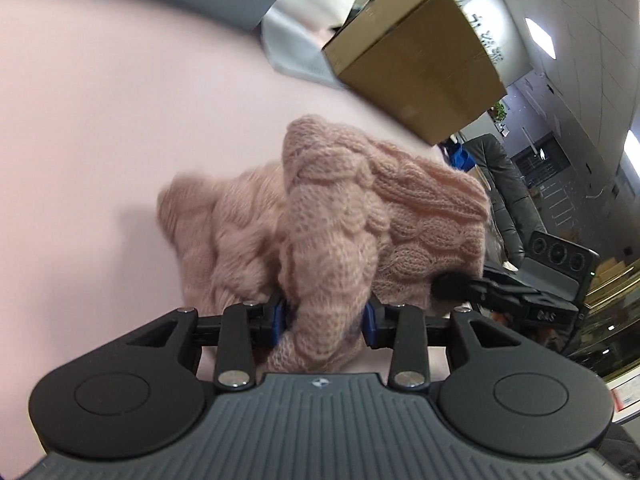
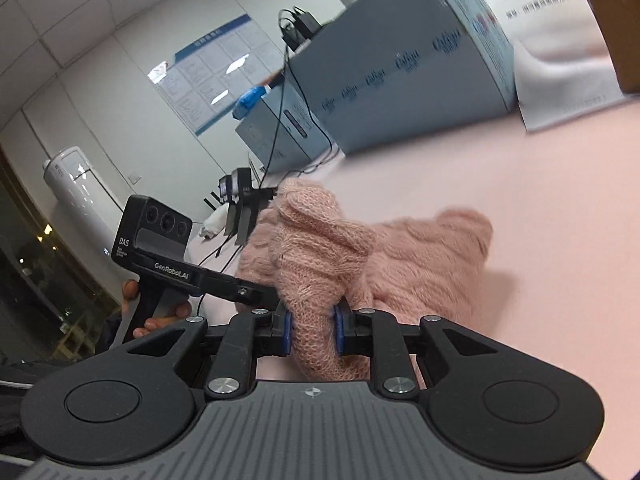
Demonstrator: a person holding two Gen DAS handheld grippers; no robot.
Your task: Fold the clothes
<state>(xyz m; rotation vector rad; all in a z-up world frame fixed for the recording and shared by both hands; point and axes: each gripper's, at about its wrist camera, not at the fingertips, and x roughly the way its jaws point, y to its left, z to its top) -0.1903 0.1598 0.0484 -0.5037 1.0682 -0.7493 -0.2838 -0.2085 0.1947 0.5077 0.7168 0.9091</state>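
Note:
A pink cable-knit sweater (image 1: 320, 216) is bunched up over the pink table (image 1: 100, 120). My left gripper (image 1: 325, 322) is shut on a thick fold of the sweater and lifts it. My right gripper (image 2: 311, 330) is shut on another fold of the same sweater (image 2: 360, 256). The right gripper shows in the left wrist view (image 1: 520, 292) at the sweater's right side. The left gripper shows in the right wrist view (image 2: 192, 272), gripping the sweater's left side. The rest of the sweater hangs down onto the table (image 2: 520, 180).
A brown cardboard box (image 1: 416, 64) stands at the table's far side. A large blue-grey box (image 2: 400, 72), a white bag (image 2: 560, 60) and cables (image 2: 280, 128) line the far edge. A person in a dark coat (image 1: 504, 184) stands beyond the table.

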